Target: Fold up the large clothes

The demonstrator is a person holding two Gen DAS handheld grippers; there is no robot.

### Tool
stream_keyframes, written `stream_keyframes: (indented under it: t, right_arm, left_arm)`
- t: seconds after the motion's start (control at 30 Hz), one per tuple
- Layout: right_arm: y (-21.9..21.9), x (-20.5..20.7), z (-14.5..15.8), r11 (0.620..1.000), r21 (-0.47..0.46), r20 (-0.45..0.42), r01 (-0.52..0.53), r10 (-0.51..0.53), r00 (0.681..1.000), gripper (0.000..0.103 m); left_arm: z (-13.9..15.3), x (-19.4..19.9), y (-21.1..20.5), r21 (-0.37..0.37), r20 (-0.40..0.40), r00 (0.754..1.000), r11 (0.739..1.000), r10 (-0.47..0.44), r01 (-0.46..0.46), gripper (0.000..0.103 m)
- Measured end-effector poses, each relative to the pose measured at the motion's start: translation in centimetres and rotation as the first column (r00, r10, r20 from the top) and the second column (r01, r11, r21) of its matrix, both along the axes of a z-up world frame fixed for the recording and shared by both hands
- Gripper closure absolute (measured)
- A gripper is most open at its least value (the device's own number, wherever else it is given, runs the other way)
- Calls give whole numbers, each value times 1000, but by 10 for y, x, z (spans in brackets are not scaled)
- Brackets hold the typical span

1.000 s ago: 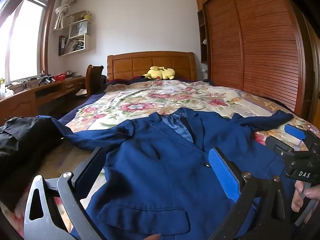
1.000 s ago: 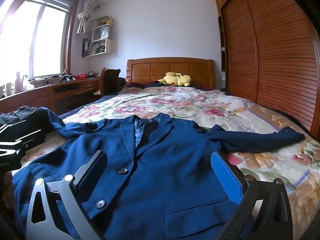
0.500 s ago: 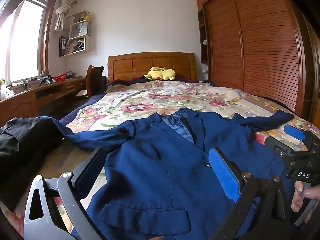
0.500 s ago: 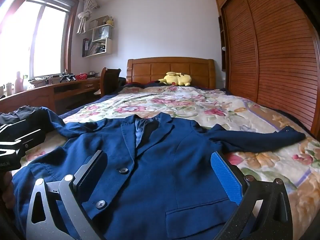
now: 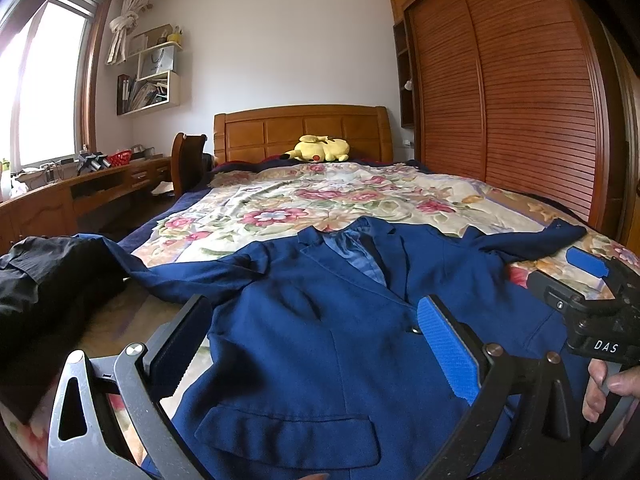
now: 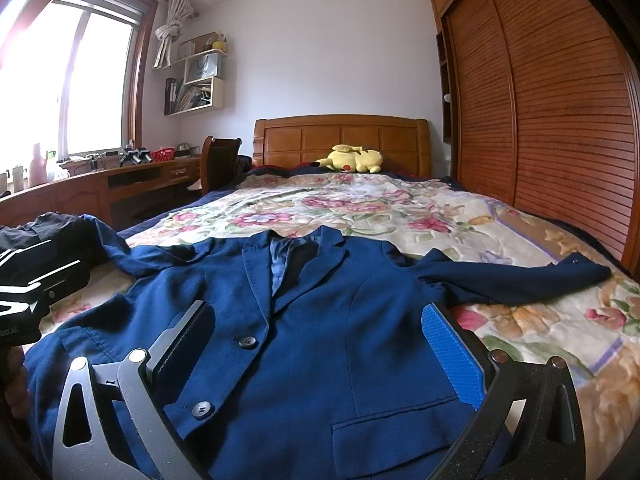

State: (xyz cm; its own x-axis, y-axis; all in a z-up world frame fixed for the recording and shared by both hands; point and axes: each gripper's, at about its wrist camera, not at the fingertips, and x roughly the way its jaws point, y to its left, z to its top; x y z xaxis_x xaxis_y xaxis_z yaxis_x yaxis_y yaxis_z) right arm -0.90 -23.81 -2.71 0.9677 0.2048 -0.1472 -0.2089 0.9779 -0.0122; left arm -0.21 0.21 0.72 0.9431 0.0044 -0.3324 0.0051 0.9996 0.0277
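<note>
A dark blue suit jacket lies face up on the bed, collar toward the headboard and both sleeves spread out sideways. Its right sleeve stretches toward the wardrobe side. My left gripper hovers open above the jacket's lower left front, nothing between its fingers. My right gripper hovers open above the buttoned middle of the jacket, also holding nothing. In the left wrist view, the right gripper's body shows at the right edge, held by a hand.
The bed has a floral cover and a wooden headboard with a yellow plush toy. Dark clothes lie piled at the bed's left side. A desk and chair stand left; a slatted wardrobe lines the right.
</note>
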Motion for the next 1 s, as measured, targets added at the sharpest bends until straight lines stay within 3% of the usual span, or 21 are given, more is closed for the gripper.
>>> stream_keyframes:
  t: [1.0]
  right_arm:
    - [0, -1, 0, 1000, 1, 2, 0, 0, 1000, 0]
  left_arm:
    - [-1, -2, 0, 0, 7, 1000, 1000, -3, 3, 0]
